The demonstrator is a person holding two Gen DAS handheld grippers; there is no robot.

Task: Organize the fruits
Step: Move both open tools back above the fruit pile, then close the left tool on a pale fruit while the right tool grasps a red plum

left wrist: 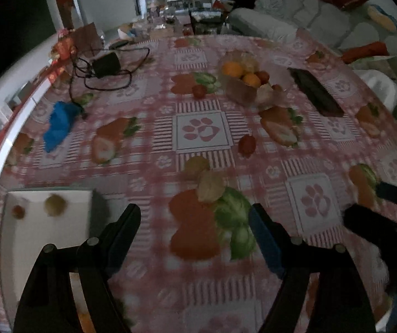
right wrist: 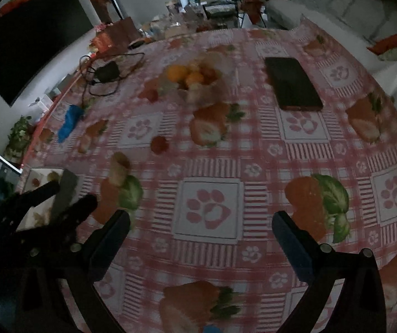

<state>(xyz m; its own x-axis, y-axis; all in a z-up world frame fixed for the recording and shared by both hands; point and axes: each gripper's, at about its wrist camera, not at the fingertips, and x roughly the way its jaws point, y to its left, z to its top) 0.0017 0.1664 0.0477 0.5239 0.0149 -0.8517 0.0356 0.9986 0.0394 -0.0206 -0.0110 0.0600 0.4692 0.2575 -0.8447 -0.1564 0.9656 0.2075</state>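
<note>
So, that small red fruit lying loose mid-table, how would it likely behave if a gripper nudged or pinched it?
The small red fruit looks rounded and smooth, so a nudge would probably roll it across the flat tablecloth. It seems tiny against the open left gripper, so likely light. Its skin may be slippery and soft; a hard pinch could squash it, though blur hides detail.

You are looking at a clear bowl (left wrist: 247, 91) sitting far across the bench, holding oranges (left wrist: 233, 69) and small red fruits. One red fruit (left wrist: 199, 91) is lying just left of it, another (left wrist: 247, 144) nearer you. Two yellowish fruits (left wrist: 205, 176) are lying together, touching, closest. A white tray (left wrist: 45, 222) at the left is holding two small fruits.
</note>
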